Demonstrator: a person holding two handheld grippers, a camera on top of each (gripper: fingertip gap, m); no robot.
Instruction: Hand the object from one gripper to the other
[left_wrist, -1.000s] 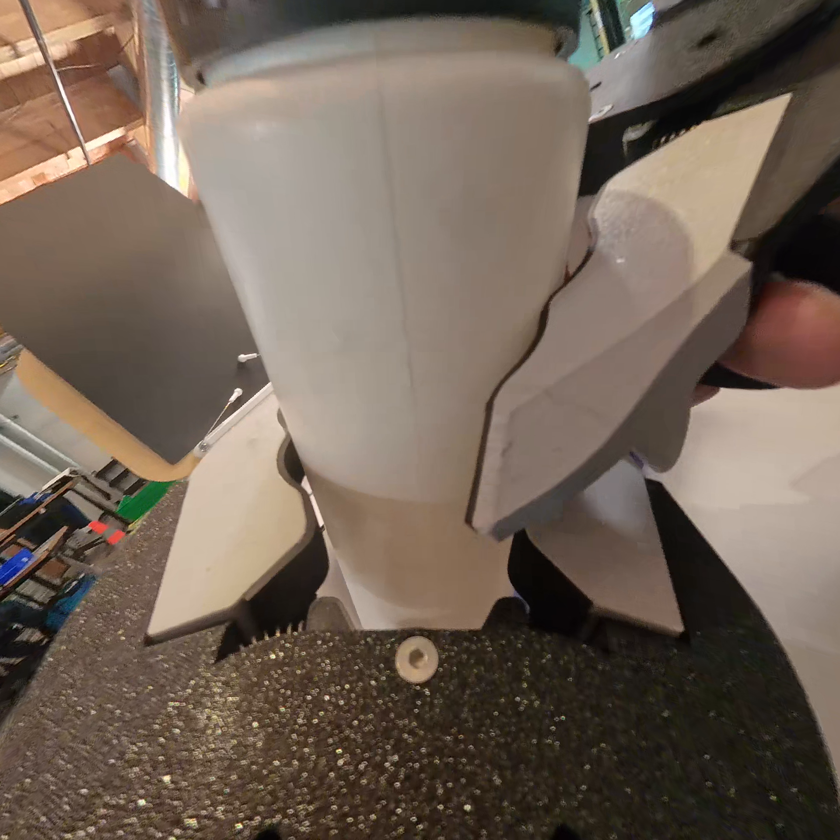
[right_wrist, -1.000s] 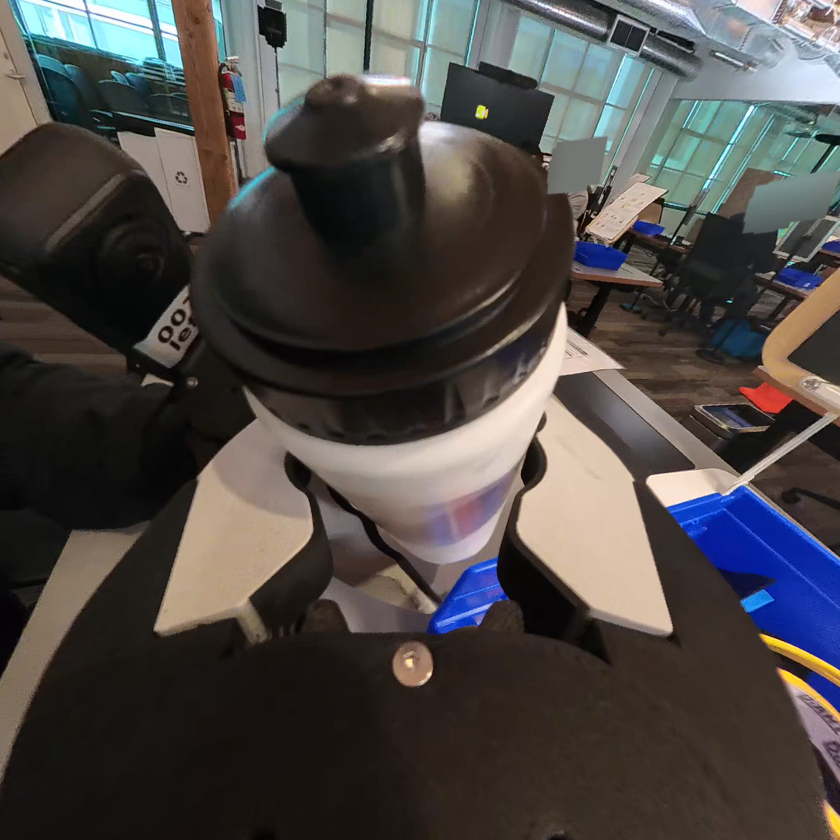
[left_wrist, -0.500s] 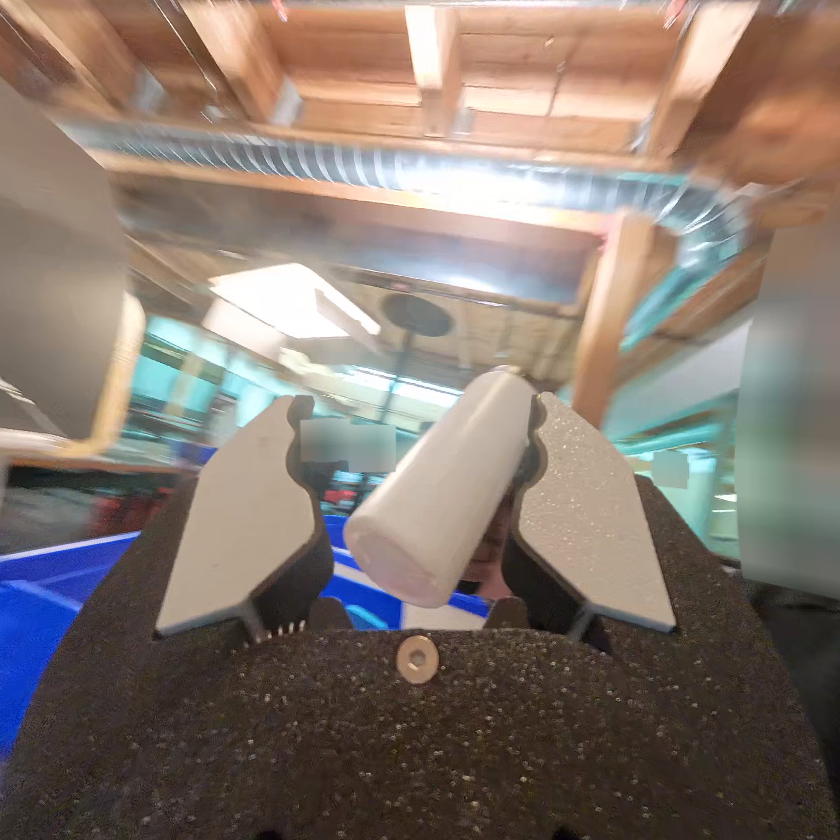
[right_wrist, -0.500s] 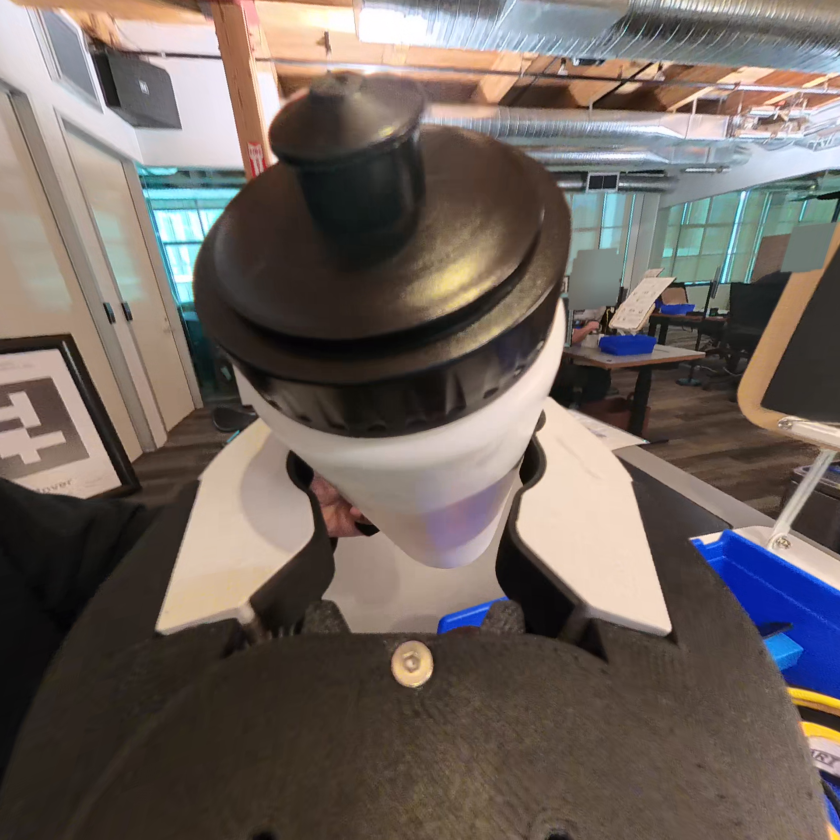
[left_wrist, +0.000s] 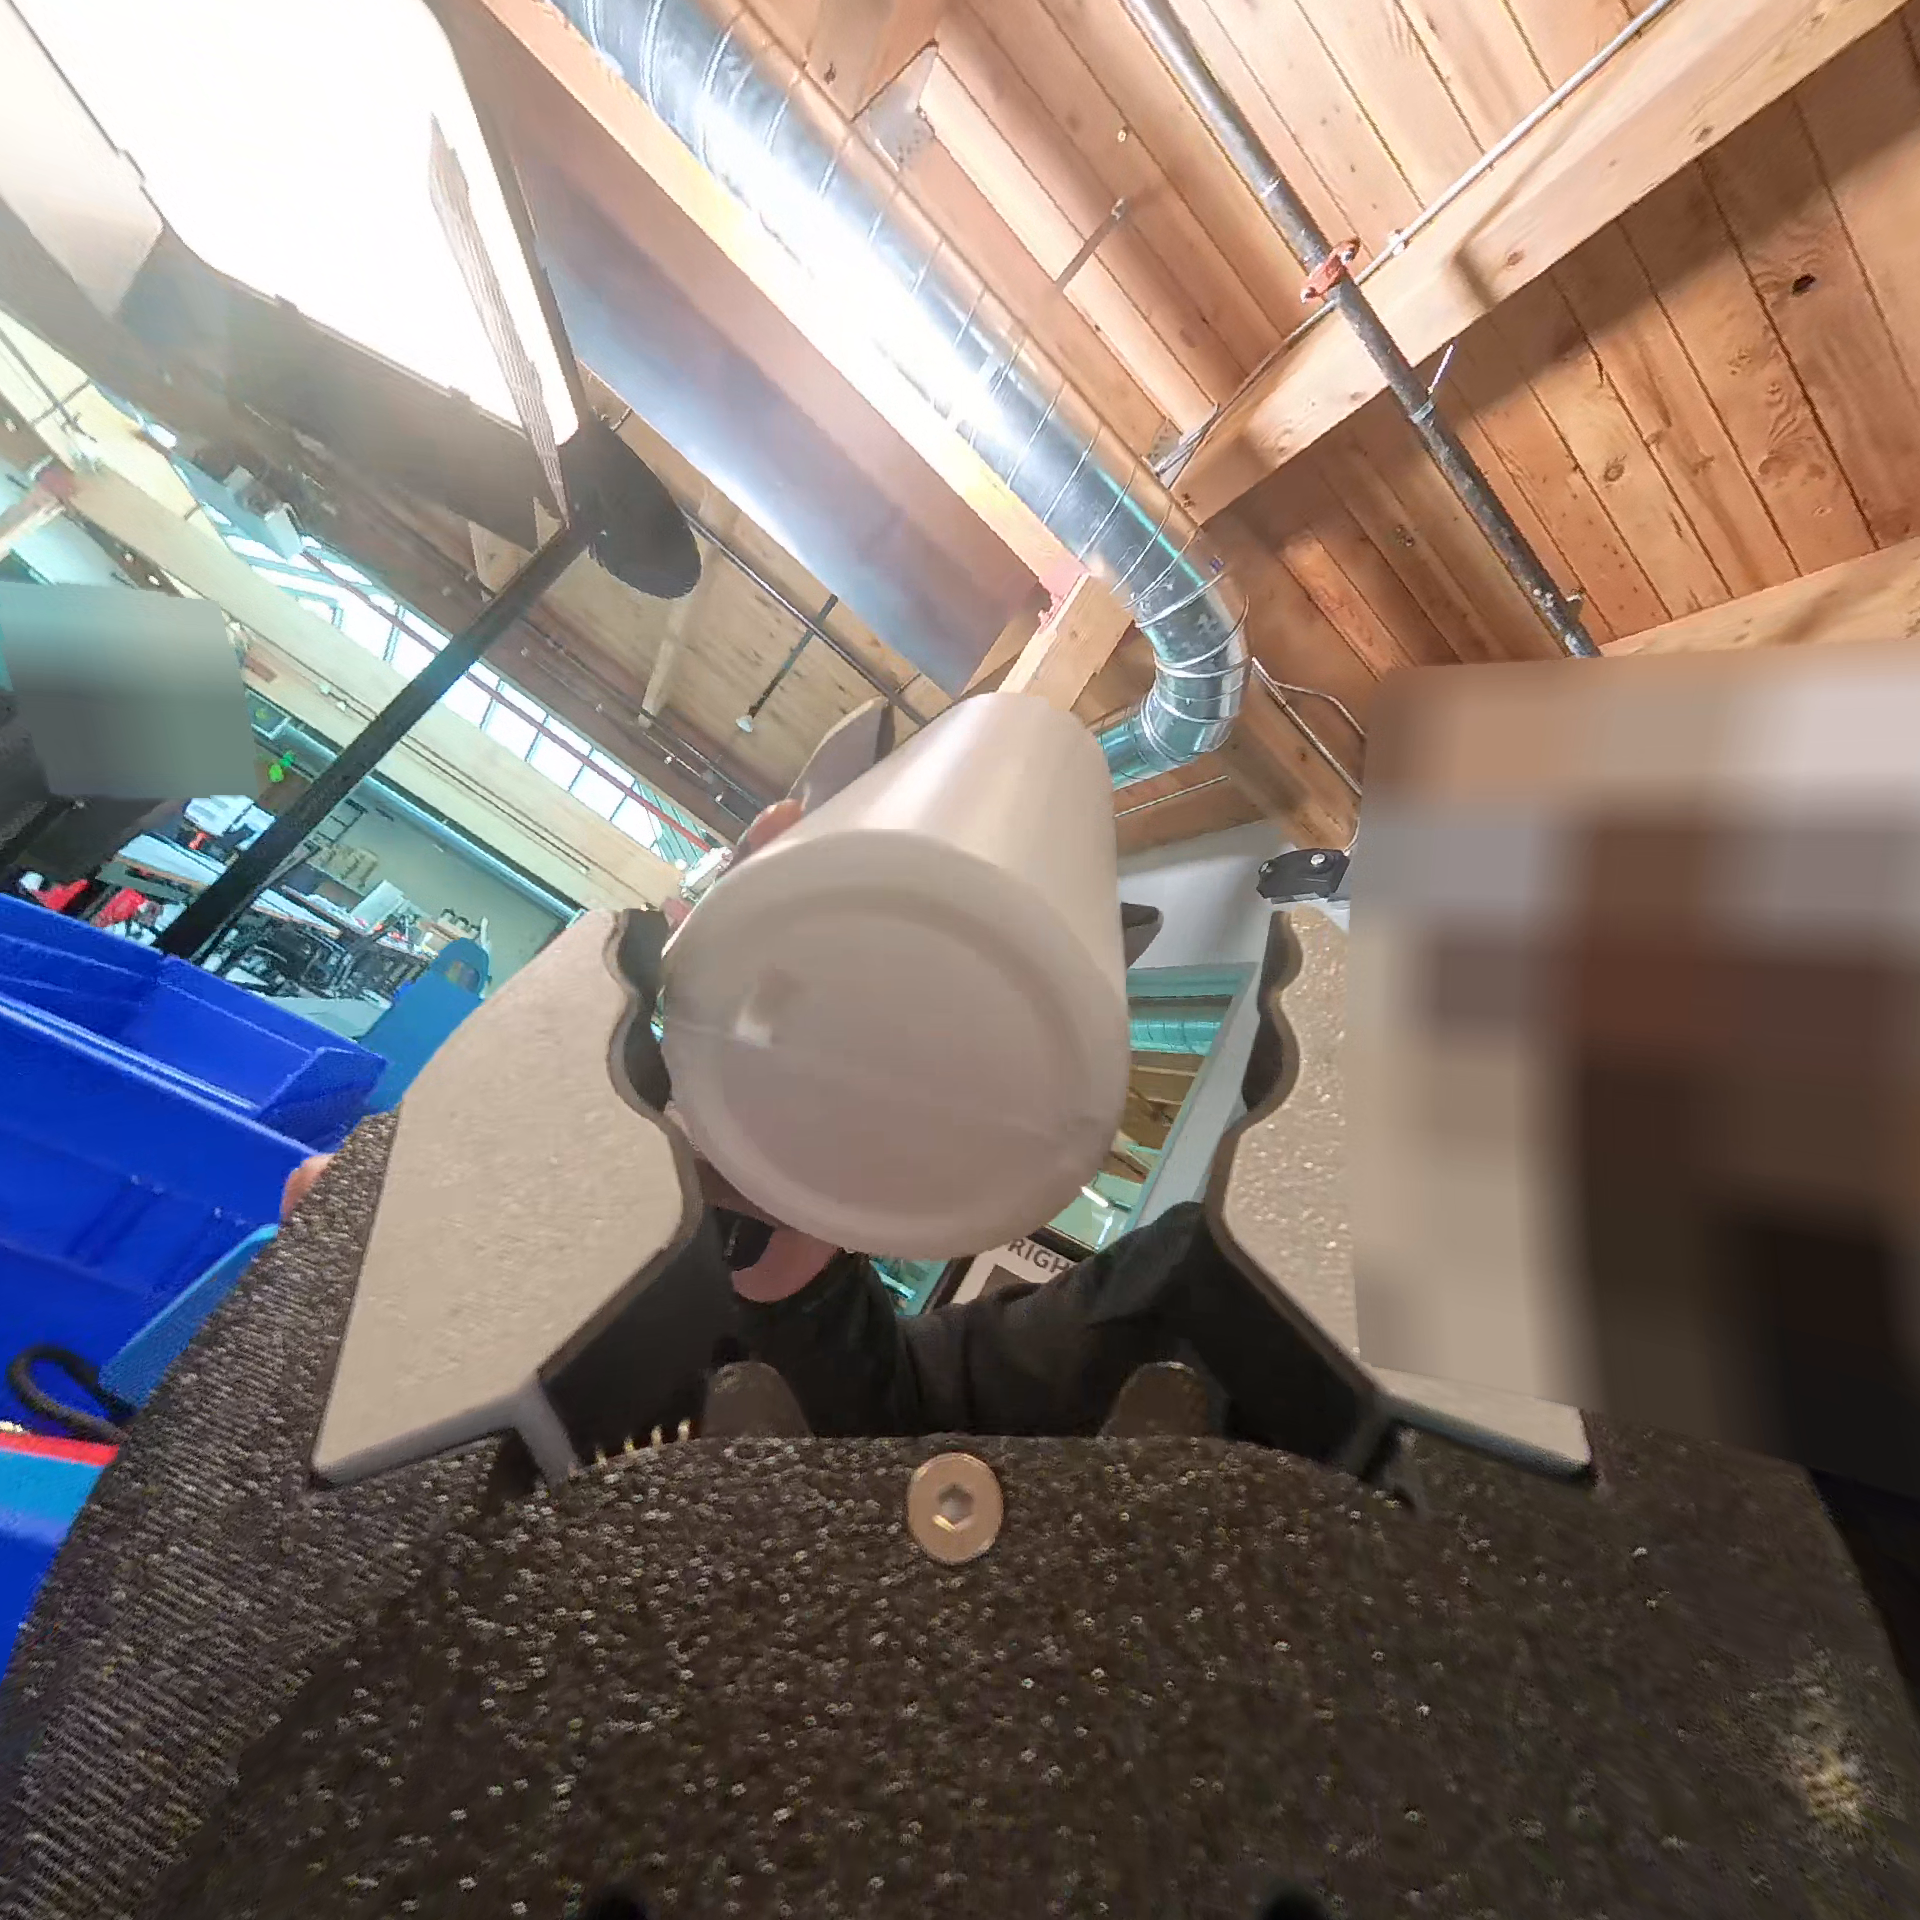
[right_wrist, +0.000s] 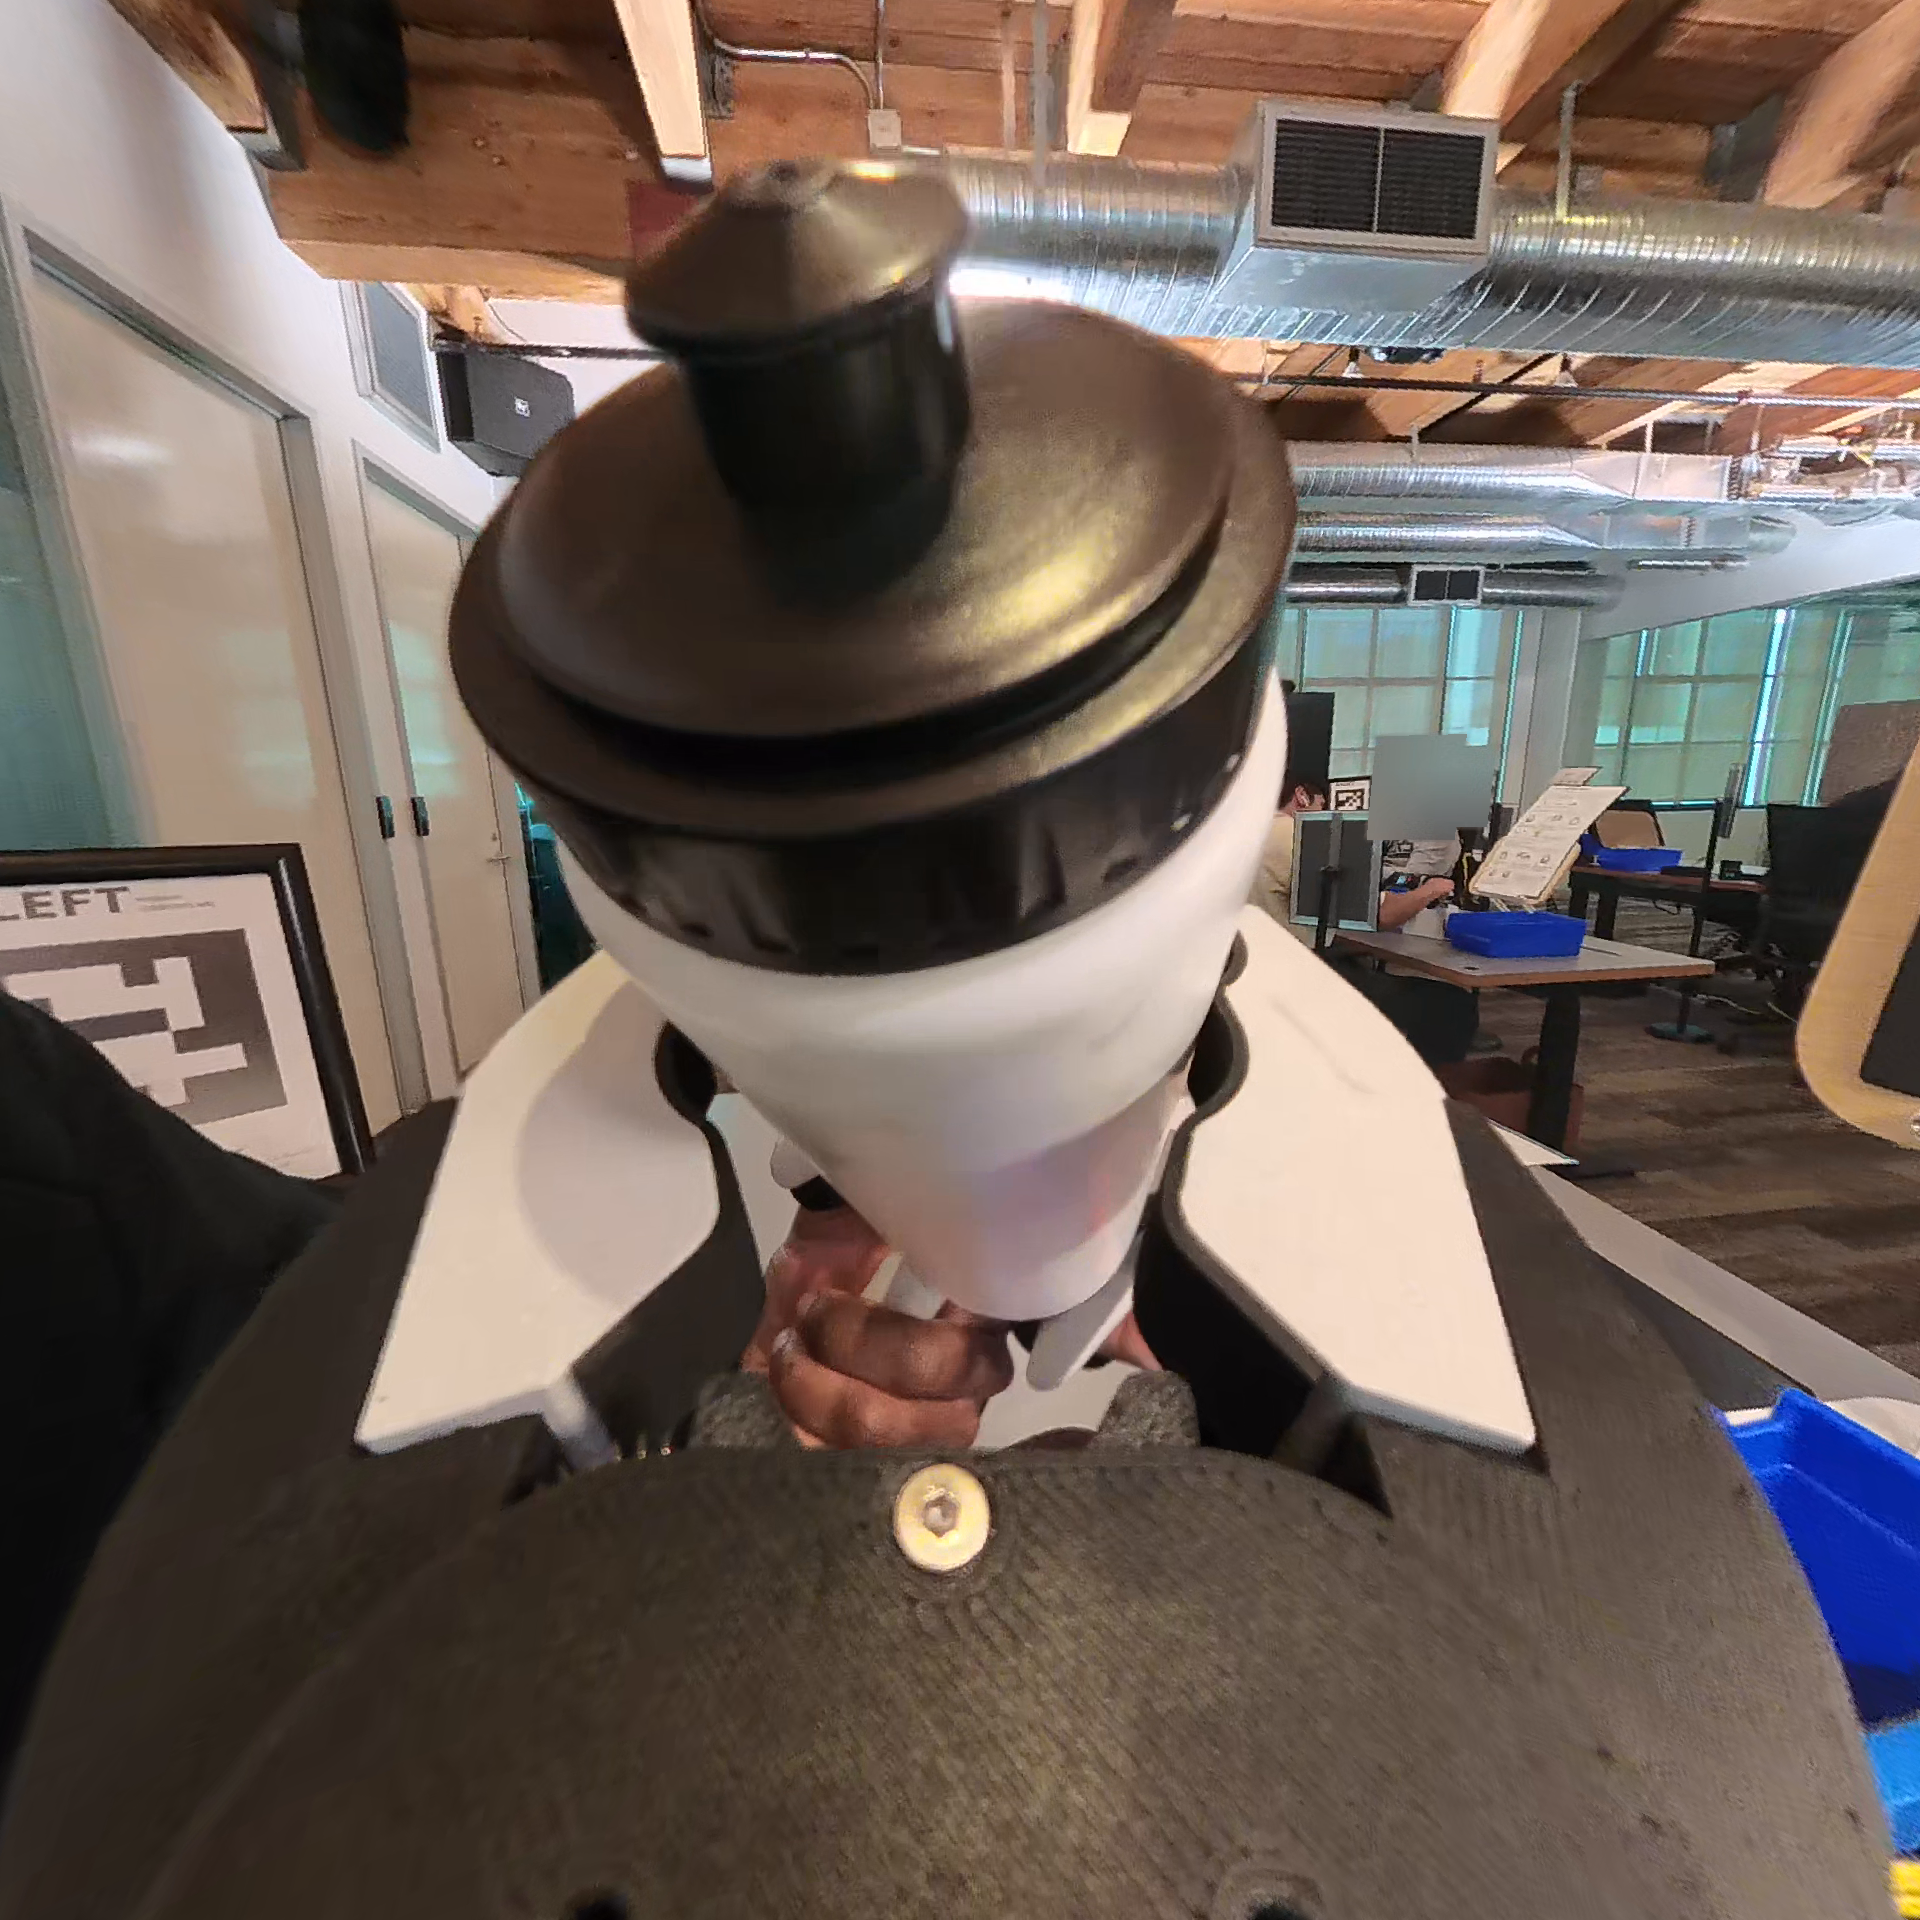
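Observation:
The object is a white squeeze bottle (right_wrist: 956, 1091) with a black cap and spout (right_wrist: 831, 436). My right gripper (right_wrist: 951, 997) is shut on the bottle's white body, cap end pointing up and away from the camera. In the left wrist view the bottle's round base (left_wrist: 894, 1070) faces the camera. My left gripper (left_wrist: 951, 935) is open. Its left finger (left_wrist: 520, 1195) lies close beside the base, and a clear gap separates the base from the right finger (left_wrist: 1309, 1195). A hand (right_wrist: 883, 1361) shows below the bottle in the right wrist view.
Blue plastic bins sit low at the left in the left wrist view (left_wrist: 156, 1091) and low at the right in the right wrist view (right_wrist: 1829, 1538). A light panel on a black stand (left_wrist: 312, 208) is up left. A framed poster (right_wrist: 156, 1018) leans on the wall. Spacing between my two grippers at the tips: around 9 cm.
One second ago both grippers held the bottle. My left gripper has since let go, opened wide and drawn back. My right gripper keeps the bottle, and both views have tilted up toward the ceiling.

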